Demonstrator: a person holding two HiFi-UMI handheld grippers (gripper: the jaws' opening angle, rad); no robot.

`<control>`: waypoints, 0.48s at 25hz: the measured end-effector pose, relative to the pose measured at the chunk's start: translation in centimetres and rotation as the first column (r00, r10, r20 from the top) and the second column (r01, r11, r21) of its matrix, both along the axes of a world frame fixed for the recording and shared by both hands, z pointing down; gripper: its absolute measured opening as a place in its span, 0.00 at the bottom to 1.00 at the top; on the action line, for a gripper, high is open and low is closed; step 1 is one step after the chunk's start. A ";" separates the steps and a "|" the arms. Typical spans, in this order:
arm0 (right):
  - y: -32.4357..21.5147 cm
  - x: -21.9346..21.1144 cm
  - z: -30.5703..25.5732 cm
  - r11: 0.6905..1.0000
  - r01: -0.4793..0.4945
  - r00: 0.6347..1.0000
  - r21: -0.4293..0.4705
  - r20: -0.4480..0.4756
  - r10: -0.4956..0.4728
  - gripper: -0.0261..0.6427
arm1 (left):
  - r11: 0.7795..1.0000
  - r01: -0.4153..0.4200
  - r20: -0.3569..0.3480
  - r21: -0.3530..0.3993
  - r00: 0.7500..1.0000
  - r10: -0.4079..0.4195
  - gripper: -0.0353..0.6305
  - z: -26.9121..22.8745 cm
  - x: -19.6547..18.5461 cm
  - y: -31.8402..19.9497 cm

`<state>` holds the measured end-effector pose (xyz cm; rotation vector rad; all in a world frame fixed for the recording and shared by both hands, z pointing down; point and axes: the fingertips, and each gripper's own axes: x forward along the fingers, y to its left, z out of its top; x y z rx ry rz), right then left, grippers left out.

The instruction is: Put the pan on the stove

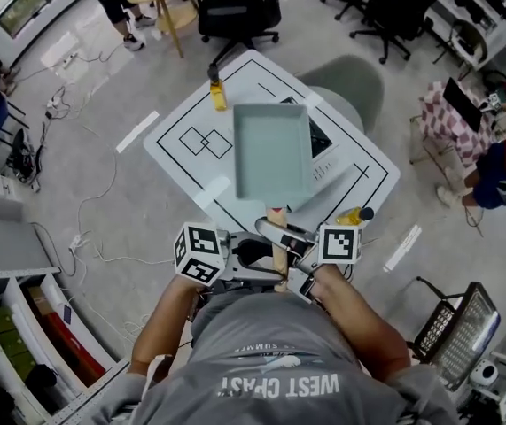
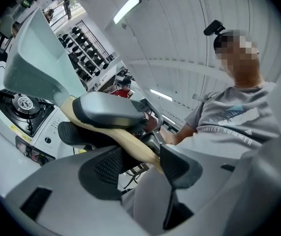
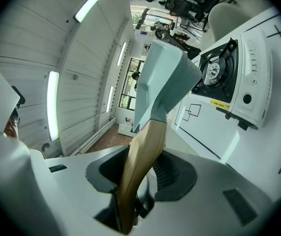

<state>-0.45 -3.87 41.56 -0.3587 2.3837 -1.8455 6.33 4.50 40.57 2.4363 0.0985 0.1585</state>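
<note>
A pale teal rectangular pan [image 1: 270, 149] hangs in the air over the white table [image 1: 182, 162], covering most of the white gas stove [image 1: 321, 140]. Its wooden handle [image 1: 278, 227] points back toward me. My right gripper [image 1: 281, 253] is shut on that handle, which runs between the pads in the right gripper view [image 3: 140, 173]. The left gripper [image 1: 239, 257] sits just left of the handle, open. In the left gripper view [image 2: 140, 163] the handle's end [image 2: 130, 140] lies by its fingertips, pads apart. The stove's burner [image 2: 24, 104] shows below the tilted pan [image 2: 32, 63].
A yellow bottle [image 1: 218, 91] stands at the table's far corner, and a yellow thing with a black cap [image 1: 355, 215] lies at the near right edge. Office chairs [image 1: 235, 11] stand beyond the table. A wire basket [image 1: 456, 330] is at right, and seated people [image 1: 501, 162] further right.
</note>
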 end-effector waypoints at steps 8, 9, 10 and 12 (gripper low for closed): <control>-5.5 0.4 2.0 0.988 -0.153 0.988 -0.034 -0.034 0.152 0.27 | 0.985 -0.169 0.001 -0.041 0.986 0.170 0.39 1.4 -1.1 -4.6; -6.1 0.4 2.2 0.985 -0.170 0.985 -0.035 -0.029 0.169 0.27 | 0.982 -0.183 0.000 -0.044 0.983 0.184 0.39 1.7 -1.2 -5.1; -6.8 0.4 2.5 0.981 -0.187 0.982 -0.040 -0.023 0.187 0.27 | 0.979 -0.198 -0.003 -0.051 0.980 0.198 0.39 2.0 -1.3 -5.7; -7.8 0.5 3.0 0.975 -0.216 0.976 -0.056 -0.016 0.216 0.27 | 0.972 -0.222 -0.012 -0.071 0.975 0.222 0.39 2.5 -1.6 -6.5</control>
